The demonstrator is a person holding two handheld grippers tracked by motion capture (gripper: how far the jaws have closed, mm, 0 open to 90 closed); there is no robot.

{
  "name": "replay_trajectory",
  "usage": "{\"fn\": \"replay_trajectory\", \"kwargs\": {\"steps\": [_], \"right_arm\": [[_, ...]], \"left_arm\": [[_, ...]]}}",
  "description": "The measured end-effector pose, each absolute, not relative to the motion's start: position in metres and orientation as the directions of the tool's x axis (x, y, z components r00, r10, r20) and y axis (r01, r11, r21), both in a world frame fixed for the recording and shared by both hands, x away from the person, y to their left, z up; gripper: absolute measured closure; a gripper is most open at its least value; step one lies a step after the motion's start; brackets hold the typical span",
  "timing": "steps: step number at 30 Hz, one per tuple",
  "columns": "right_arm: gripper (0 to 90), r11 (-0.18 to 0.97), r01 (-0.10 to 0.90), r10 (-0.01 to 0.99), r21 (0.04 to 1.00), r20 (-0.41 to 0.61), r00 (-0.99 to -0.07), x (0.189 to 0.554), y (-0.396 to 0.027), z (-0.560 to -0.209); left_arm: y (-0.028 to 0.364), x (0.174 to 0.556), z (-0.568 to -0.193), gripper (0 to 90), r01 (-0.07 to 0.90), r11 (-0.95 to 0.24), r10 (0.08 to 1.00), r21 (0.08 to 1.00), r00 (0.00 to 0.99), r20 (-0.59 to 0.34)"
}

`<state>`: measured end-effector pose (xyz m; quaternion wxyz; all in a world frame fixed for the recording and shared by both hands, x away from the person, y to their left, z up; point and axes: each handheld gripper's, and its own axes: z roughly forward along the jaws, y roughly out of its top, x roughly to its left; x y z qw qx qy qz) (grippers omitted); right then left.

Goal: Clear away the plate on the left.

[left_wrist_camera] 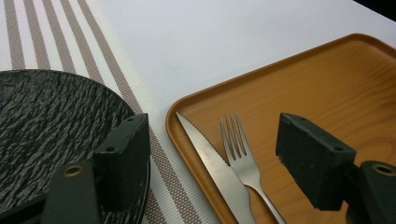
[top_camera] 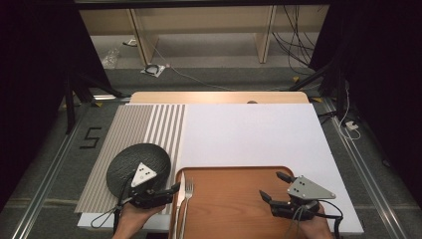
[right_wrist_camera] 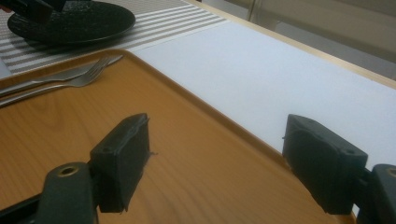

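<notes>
At the lower left of the high view, the left gripper (top_camera: 171, 191) is held low, with its jaws spread wide and holding nothing. One jaw is over the near edge of the black plate (top_camera: 127, 167), the other over the wooden tray (top_camera: 234, 199). The right gripper (top_camera: 274, 185), at the lower right, hovers over the bare wood of the tray, also spread open and empty.

The tray holds a knife (top_camera: 179, 199) and a fork (top_camera: 187, 196), side by side along its left rim. The plate lies on a striped mat (top_camera: 129, 129), just left of the tray.

The bottom of the frame cuts off the handles of the cutlery and both forearms.
</notes>
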<state>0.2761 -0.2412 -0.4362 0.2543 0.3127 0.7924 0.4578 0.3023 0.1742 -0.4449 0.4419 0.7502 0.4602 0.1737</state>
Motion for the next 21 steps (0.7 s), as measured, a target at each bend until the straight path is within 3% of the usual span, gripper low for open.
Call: {"fn": "replay_trajectory", "kwargs": {"steps": [21], "right_arm": [[24.0, 0.392, 0.259, 0.732, 0.883, -0.128, -0.669, 0.2737, -0.2424, -0.4365]], "left_arm": [[0.178, 0.3058, -0.4449, 25.6, 0.567, -0.137, 0.866, 0.812, 0.466, -0.179]]}}
